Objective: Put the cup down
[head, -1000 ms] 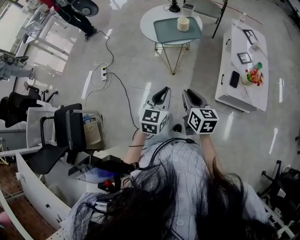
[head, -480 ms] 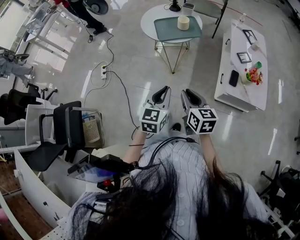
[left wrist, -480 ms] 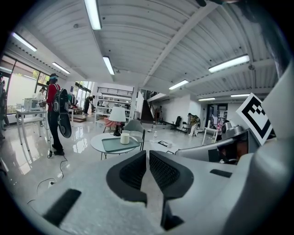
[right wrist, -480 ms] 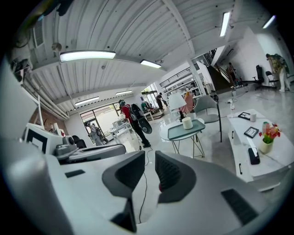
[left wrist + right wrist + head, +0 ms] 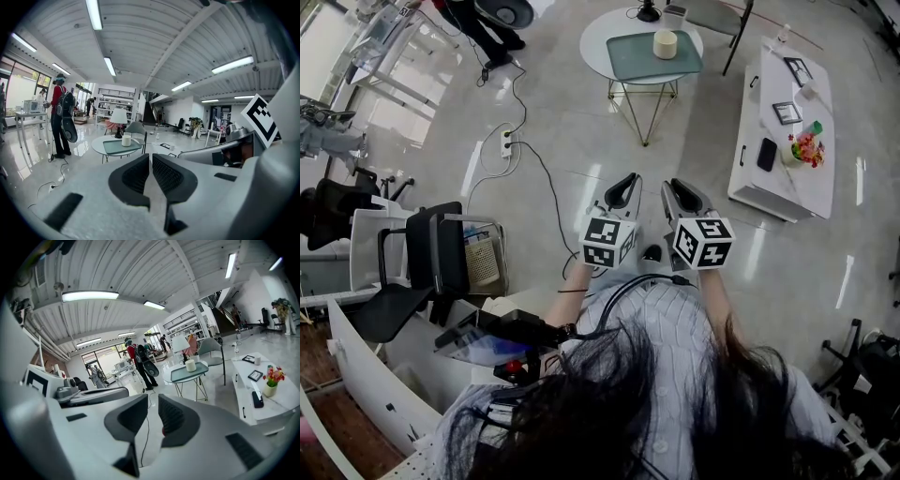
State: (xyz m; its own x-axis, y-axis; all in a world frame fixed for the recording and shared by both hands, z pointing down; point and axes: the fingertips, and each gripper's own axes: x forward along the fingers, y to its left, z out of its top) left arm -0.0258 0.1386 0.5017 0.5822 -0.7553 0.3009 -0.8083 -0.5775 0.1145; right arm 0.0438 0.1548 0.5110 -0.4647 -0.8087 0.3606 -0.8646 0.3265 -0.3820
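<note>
A cream cup [image 5: 666,44] stands on a green tray [image 5: 649,62] on the round white table [image 5: 598,39], far ahead of me. The same cup [image 5: 126,140] shows small in the left gripper view and in the right gripper view [image 5: 190,365]. My left gripper [image 5: 627,181] and right gripper [image 5: 676,187] are held side by side close to my body, over bare floor, well short of the table. Both have their jaws together with nothing between them. The left gripper [image 5: 151,160] and right gripper [image 5: 153,404] both point toward the table.
A long white low cabinet [image 5: 769,192] at the right carries a phone, picture frames and a flower pot [image 5: 807,150]. A power strip [image 5: 507,147] and cable lie on the floor at left. A black chair [image 5: 422,267] and desks stand near left. A person [image 5: 483,23] walks at the far left.
Both grippers stay where they were, still shut. The person at the far left has walked a little to the right, and the table sits slightly higher in the head view.
</note>
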